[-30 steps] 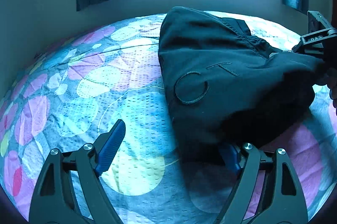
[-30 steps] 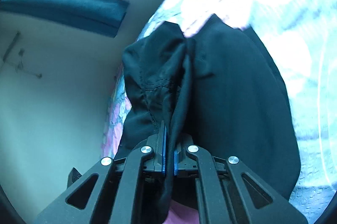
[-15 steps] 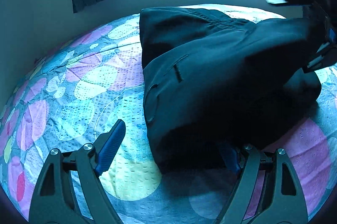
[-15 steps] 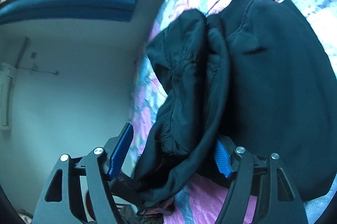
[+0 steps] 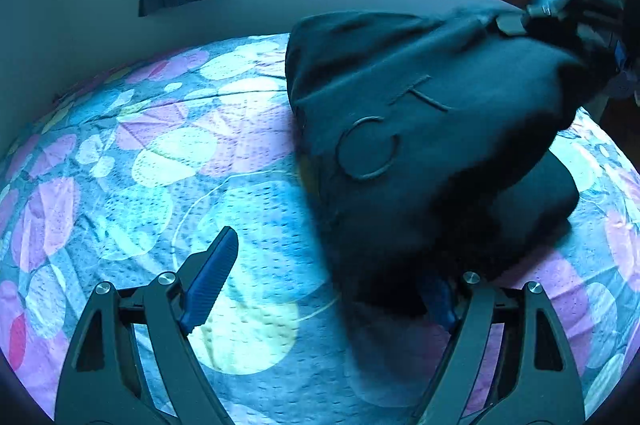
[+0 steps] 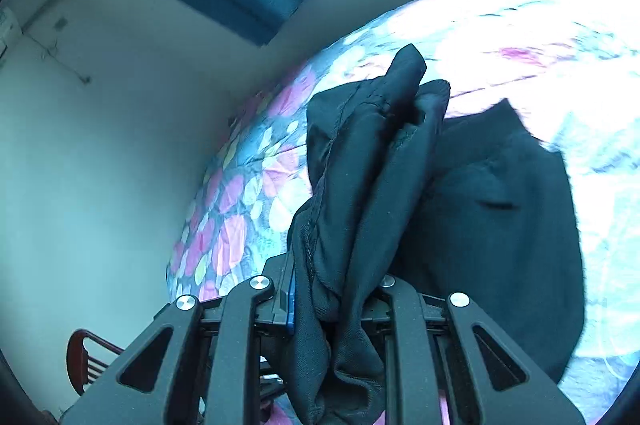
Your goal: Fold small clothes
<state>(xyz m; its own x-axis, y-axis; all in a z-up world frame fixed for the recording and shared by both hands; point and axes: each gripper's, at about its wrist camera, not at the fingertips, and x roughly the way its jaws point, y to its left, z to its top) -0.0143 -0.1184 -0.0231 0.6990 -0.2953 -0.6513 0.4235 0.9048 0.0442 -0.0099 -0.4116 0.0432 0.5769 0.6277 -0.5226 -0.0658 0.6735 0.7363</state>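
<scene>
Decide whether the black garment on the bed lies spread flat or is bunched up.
Bunched and partly lifted: the black garment hangs in gathered folds from the closing right tongs, its lower part resting on the bedspread.

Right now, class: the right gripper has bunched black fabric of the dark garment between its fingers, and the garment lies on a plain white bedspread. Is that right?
Not quite. The bedspread is not plain white: the left wrist view shows pink, blue and yellow patches. The rest stands: the right gripper is closing on bunched black fabric of the dark garment.
</scene>
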